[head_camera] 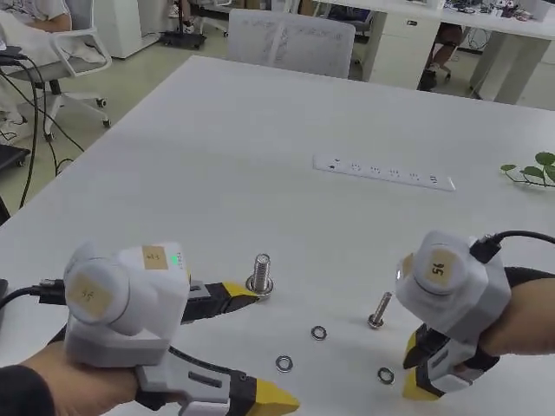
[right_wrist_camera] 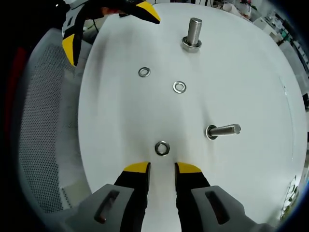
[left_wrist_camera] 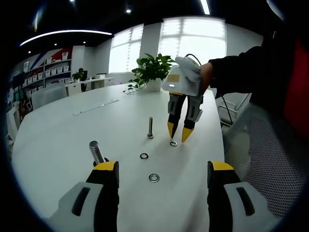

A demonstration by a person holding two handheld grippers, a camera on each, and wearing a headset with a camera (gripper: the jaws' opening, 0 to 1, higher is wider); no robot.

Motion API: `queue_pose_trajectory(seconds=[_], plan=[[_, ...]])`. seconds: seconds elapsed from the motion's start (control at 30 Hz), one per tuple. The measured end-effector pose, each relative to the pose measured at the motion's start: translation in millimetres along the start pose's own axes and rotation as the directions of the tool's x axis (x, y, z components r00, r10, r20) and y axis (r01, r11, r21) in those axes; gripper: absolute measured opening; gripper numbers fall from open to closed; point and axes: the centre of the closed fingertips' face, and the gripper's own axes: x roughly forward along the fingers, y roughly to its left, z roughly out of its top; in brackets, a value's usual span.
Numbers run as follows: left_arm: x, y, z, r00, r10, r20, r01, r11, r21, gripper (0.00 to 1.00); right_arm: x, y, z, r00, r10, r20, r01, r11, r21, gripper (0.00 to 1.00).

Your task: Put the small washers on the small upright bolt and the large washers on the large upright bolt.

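Base of the large bolt [left_wrist_camera: 96, 152] is hidden behind one jaw of your left gripper [left_wrist_camera: 162, 165] in the left gripper view, so only its threaded shaft shows there. In the head view that gripper's nearer jaw is cut off by the bottom edge, and its body covers part of the white table [head_camera: 260, 156]. A ring circles the foot of the large bolt in the right gripper view; whether it is a washer or the bolt's own head cannot be told. Which washers are small and which large is too fine to judge.

Three washers [right_wrist_camera: 179, 87] lie flat and loose on the table, well apart from one another, in the space between the two bolts and your grippers. The front washer [right_wrist_camera: 162, 148] sits just ahead of your right gripper [right_wrist_camera: 161, 169], not touching it. The small bolt [left_wrist_camera: 150, 128] stands upright, thin and silver, near that gripper. The large bolt stands thicker, just beside your left gripper's farther jaw.

Your left gripper's jaws are spread wide, with nothing between them. Your right gripper's jaws stand a narrow gap apart, also bare.
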Motion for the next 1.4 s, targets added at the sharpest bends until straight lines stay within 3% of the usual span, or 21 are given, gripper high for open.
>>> queue_pose_trajectory(seconds=[0.57, 1.4], plan=[[-0.8, 1.1, 5.1, 1.0, 0.004, 0.008, -0.004, 1.0, 0.004, 0.74, 2.5, -0.7, 19.7, 0.9997, -0.025, 0.007, 0.026, 0.998, -0.056, 0.21], [-1.0, 1.0, 7.8, 0.9999, 0.008, 0.014, -0.008, 1.0, 0.005, 0.74, 1.8, -1.0, 18.8, 0.998, -0.062, 0.001, 0.062, 0.992, -0.105, 0.14]])
